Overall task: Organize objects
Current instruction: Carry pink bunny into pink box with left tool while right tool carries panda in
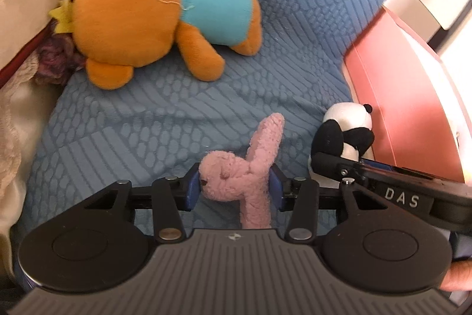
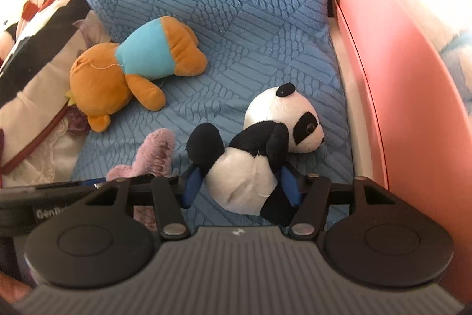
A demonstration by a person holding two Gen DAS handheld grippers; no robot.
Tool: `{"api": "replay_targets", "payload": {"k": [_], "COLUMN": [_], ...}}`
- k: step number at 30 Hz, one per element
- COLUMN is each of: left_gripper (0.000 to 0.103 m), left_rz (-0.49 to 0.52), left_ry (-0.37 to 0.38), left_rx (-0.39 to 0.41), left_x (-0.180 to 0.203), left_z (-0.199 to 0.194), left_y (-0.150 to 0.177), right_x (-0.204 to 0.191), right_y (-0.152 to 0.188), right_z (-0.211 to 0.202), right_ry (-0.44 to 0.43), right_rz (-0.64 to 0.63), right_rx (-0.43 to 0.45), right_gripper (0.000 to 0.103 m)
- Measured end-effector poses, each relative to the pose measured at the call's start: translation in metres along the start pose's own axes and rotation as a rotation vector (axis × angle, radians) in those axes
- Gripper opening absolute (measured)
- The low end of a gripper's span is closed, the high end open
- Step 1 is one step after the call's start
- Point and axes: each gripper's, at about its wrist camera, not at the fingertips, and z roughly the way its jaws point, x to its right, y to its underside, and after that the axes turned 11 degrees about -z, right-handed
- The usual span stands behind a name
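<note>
Pink bunny (image 1: 236, 182) and panda (image 2: 259, 155) plush, each between gripper fingers, on blue quilted bedcover (image 1: 265, 5).
Left gripper (image 1: 233, 188) fingers closed on bunny's head; right gripper (image 2: 240, 186) fingers bracket panda's body, pad contact unclear. Panda just beside pink box (image 2: 398, 78). Orange bear (image 1: 147, 22) in teal shirt lies face down, well apart, near cream pillow (image 1: 26, 5).

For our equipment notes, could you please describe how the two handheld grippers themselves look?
Both match: the left gripper and right gripper have black linkage arms with silver rivets, blue pads, two round black discs and a ribbed grey base. White lettering marks each one's side.
</note>
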Motion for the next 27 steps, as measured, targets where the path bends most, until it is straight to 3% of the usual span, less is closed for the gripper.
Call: {"api": "replay_targets", "payload": {"k": [11, 27], "left_gripper": [0.053, 0.053], "left_rz": [-0.115, -0.153], "left_ry": [0.069, 0.110], "left_rx": [0.020, 0.021], "left_x": [-0.012, 0.025], "left_z": [-0.026, -0.079], "left_y": [0.002, 0.003], "right_x": [-0.009, -0.009], "right_y": [-0.003, -0.027], "right_z": [-0.037, -0.120], "right_ry": [0.002, -0.046], "right_rz": [-0.091, -0.187], "right_rx": [0.020, 0.079], "right_gripper": [0.059, 0.059]}}
